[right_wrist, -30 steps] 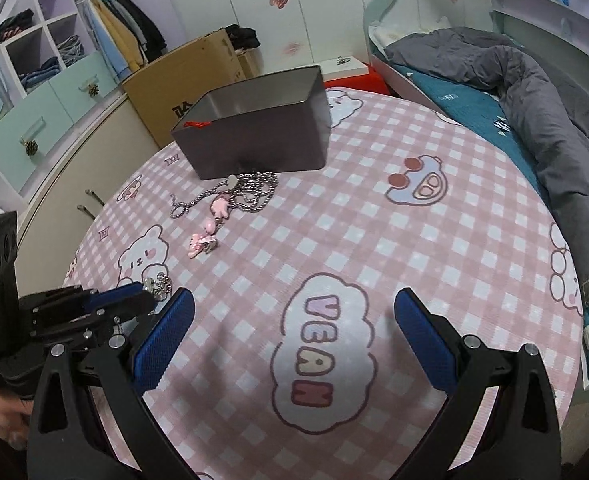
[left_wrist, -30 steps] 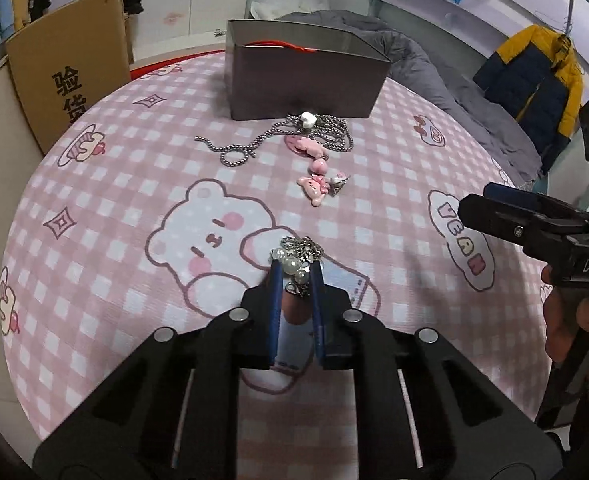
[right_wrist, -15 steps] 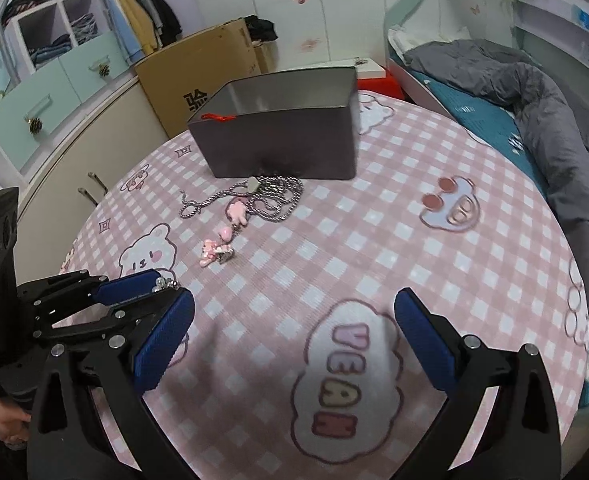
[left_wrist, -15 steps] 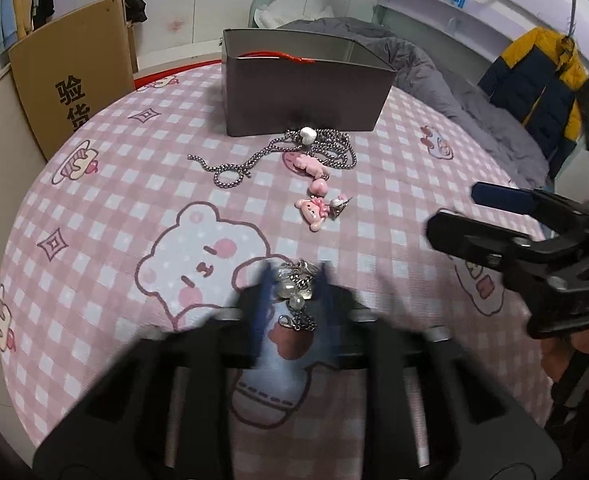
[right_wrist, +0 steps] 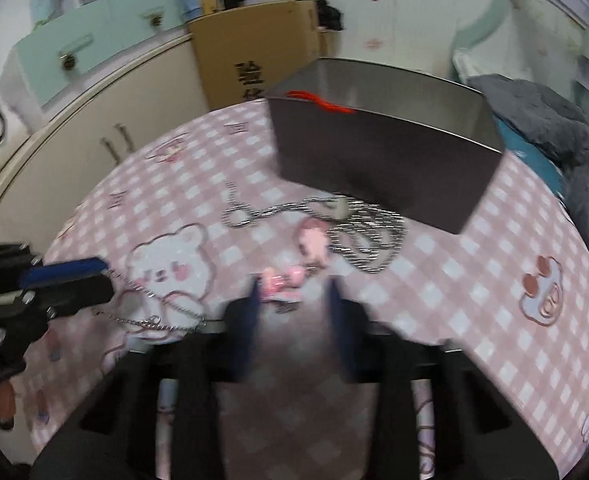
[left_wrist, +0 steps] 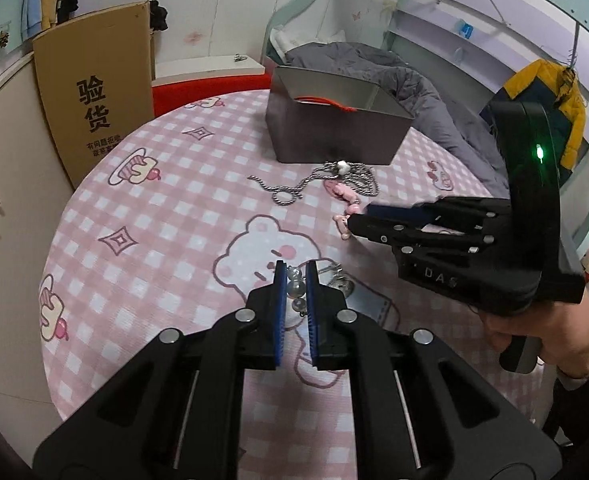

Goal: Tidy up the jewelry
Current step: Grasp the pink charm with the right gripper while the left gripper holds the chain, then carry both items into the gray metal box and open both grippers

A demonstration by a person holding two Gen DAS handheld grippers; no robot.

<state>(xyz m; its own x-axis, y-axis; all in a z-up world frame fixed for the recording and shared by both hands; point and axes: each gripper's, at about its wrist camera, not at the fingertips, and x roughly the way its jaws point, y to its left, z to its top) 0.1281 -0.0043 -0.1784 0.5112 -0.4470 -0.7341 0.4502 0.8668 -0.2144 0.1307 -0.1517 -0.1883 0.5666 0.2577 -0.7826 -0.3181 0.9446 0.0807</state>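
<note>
1. Pearl bracelet (left_wrist: 296, 289) sat pinched between the left gripper's (left_wrist: 295, 280) blue pads, its chain (right_wrist: 150, 300) trailing onto the pink checked tablecloth (left_wrist: 166, 208).
2. Right gripper (right_wrist: 294, 284) was blurred, jaws partly apart around the pink charm (right_wrist: 284, 278).
3. Silver necklace (left_wrist: 334, 178) lay coiled just before the grey box (left_wrist: 334, 136).

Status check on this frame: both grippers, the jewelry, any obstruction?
Left gripper shut on pearl bracelet, its chain trailing. Right gripper open, blurred, closing on pink charm. Silver chain lies before grey box. Nothing blocking.
</note>
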